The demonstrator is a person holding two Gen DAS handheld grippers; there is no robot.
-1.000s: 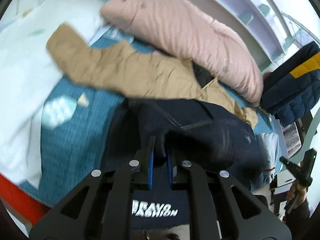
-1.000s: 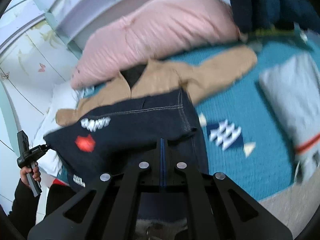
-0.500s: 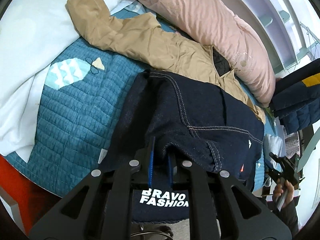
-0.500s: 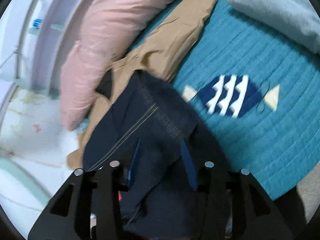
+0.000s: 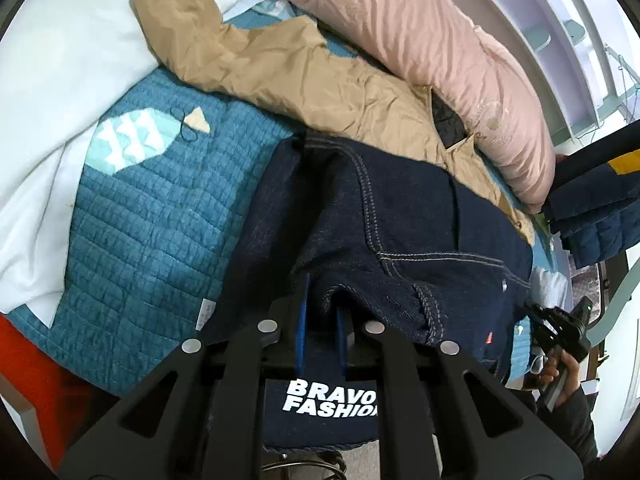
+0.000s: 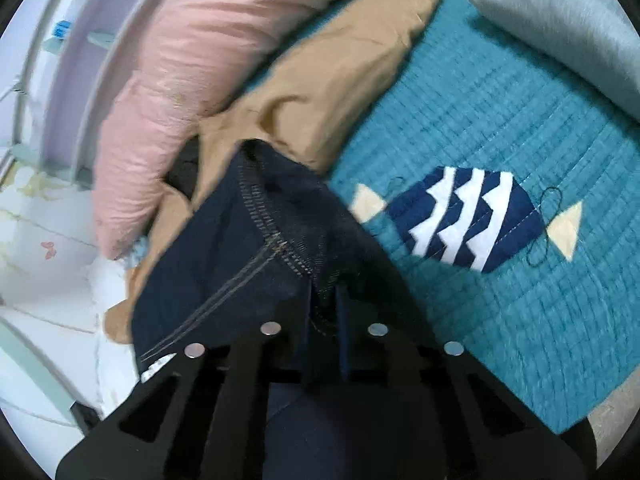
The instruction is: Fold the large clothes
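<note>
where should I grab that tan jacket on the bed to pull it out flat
Grip the free sleeve end of the tan jacket, coming from the white bedding side. It lies clear on top, while the body is pinned under the dark denim garment and the pink pillow.

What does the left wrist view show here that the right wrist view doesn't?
Only left: the white "BRAVO FASHION" print, a pale patchwork fish, a navy puffer jacket, a hand holding a black grip. Only right: a navy striped fish, a grey folded cloth. Both: dark denim garment, tan jacket, pink duvet, teal quilt.
</note>
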